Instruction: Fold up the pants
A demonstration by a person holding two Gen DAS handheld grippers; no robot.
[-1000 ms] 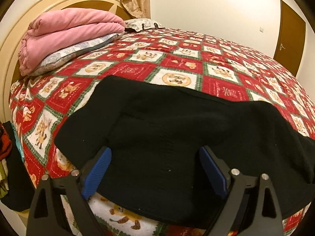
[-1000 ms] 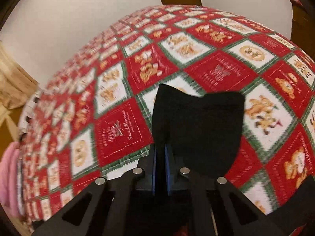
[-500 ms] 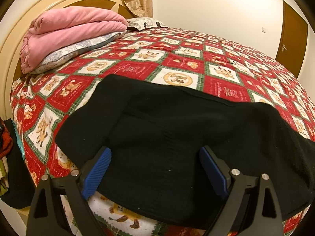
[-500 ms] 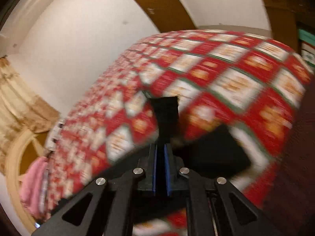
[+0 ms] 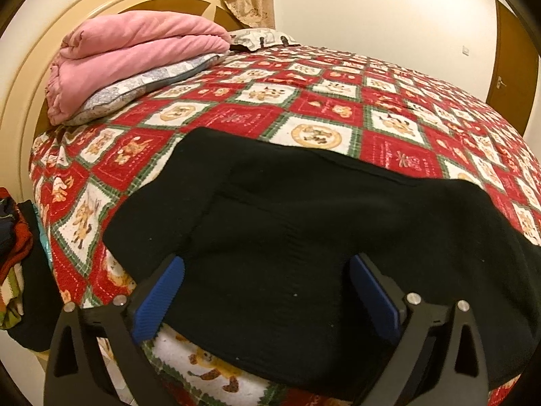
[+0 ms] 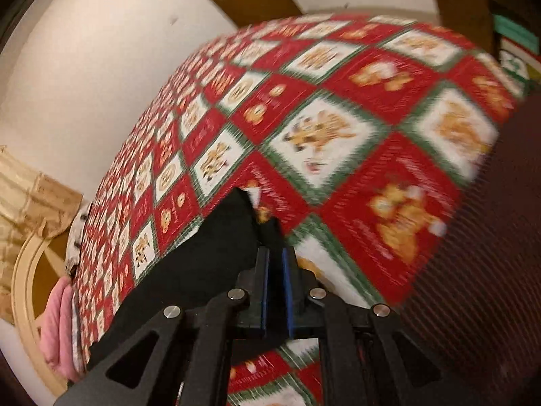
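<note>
Pants (image 5: 304, 237), black in colour, are lying spread across the near part of the bed (image 5: 389, 118), on top of a red, white and green patchwork quilt (image 5: 236, 115). In the left wrist view the fabric is covering the near edge of the mattress and is showing a fold line running across its upper portion.

Left tongs (image 5: 267, 291) are hovering directly over the pants with the two blue pads (image 5: 159, 297) standing far apart; the jaws are opening, and the cloth is lying beneath and between them without being pressed by either pad.

Right tongs (image 6: 275, 287) are standing nearly together and are clamped on a thin edge of the pants (image 6: 209, 257). In the right wrist view, which is blurring with motion, the black fabric is rising from the pads and trailing away to the left over the quilt (image 6: 338, 135).

At the head of the bed, a folded pink blanket (image 5: 128, 54) is resting on a grey patterned pillow (image 5: 142, 84), both lying against the cream headboard (image 5: 30, 77). A brown door (image 5: 514, 64) is standing in the far wall on the right. A pile of striped cloth (image 5: 10, 257) is sitting beside the bed at the left edge.
</note>
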